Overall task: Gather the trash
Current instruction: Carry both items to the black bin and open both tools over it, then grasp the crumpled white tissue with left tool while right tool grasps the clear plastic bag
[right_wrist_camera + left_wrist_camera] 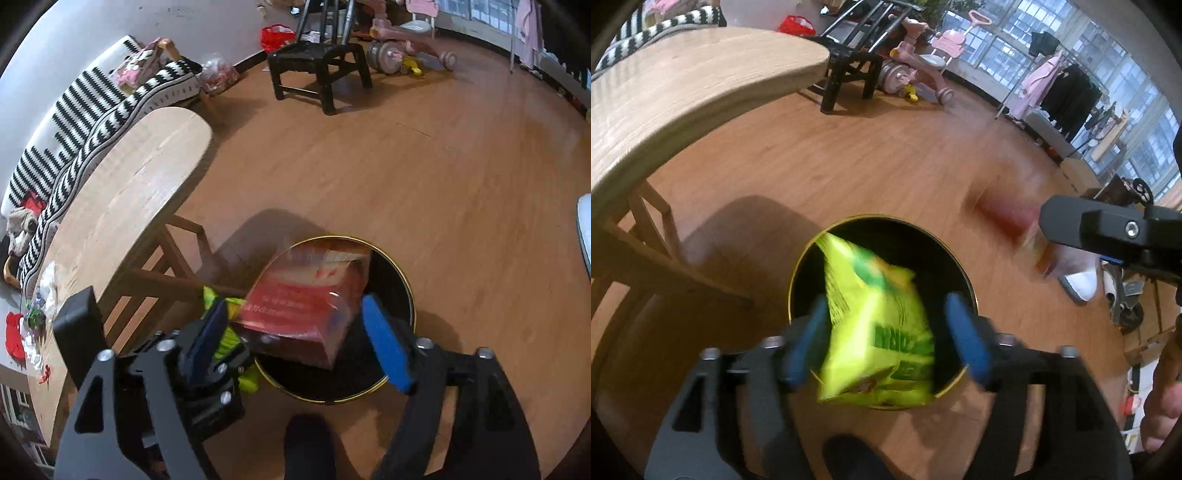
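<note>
left gripper [886, 339]: pointed steeply down, jaws stood wide apart; blue pads [966, 341] clear of the blurred green packet between them on the right side, contact on the left side could not be told.
right gripper [295, 328]: pointed steeply down, jaws spread; right blue pad [386, 349] stood apart from the red packet, left pad close beside it.
spacing: the two grippers sat side by side, nearly touching.
hand [1163, 398]: partly seen at the right edge of the left wrist view.
</note>
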### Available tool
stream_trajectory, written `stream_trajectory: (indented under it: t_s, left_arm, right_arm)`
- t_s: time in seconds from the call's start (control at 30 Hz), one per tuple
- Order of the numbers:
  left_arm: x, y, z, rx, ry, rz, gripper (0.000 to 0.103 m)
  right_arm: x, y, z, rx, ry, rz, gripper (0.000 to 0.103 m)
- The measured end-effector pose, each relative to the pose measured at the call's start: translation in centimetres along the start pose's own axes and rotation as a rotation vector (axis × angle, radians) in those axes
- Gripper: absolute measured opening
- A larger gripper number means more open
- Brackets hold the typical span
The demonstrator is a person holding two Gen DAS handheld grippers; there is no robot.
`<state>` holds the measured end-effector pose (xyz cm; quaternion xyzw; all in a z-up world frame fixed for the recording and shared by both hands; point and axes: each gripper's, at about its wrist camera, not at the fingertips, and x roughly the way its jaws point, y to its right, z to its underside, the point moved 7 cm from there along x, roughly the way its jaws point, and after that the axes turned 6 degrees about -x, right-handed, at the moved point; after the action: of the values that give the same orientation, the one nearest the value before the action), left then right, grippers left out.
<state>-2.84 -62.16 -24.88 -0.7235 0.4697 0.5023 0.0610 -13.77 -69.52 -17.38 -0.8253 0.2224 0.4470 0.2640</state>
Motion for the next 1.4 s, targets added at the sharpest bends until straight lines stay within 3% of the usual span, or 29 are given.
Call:
stream_trajectory:
  t_s: [0.27,0.4,0.5,0.63,0.8,0.97,1.17,1.4]
  left_arm:
    - [-2.3,-0.2,0.6,0.015,0.018,-0.022,0.081]
    - [-6.9,-1.0,1.0,0.018,0.058,-0.031,0.089]
    - [-12.6,-2.7,1.2,0.02,0.128,-0.09,0.093]
    - [-21.7,-8.6,2.3,-0.05,0.232,-0.221,0.096]
    - [-31.8,-17.7,6.1,-0.16,0.296,-0.419,0.096]
    - [-40.9,-27.1,11.3,-0.328,0.34,-0.574,0.096]
    - [-47.2,-33.1,15.4,-0.449,0.376,-0.636,0.096]
    - [-48.2,-35.5,15.7,-0.466,0.377,-0.654,0.096]
  right_arm:
    - [-1.5,-0.6,-1.1,0.011,0.048,0.022,0.083]
    - [-3.4,-4.5,-1.9,-0.063,0.099,0.008,0.088]
    - [-4.8,-8.6,-2.5,-0.122,0.138,-0.03,0.089]
    - [-6.3,-18.0,-2.2,-0.228,0.164,-0.164,0.089]
    - [-6.9,-31.4,0.4,-0.394,0.149,-0.291,0.089]
    - [-6.8,-41.3,4.0,-0.549,0.148,-0.323,0.089]
    - [-5.0,-46.5,6.1,-0.625,0.139,-0.29,0.089]
    - [-2.3,-47.4,6.1,-0.636,0.124,-0.269,0.089]
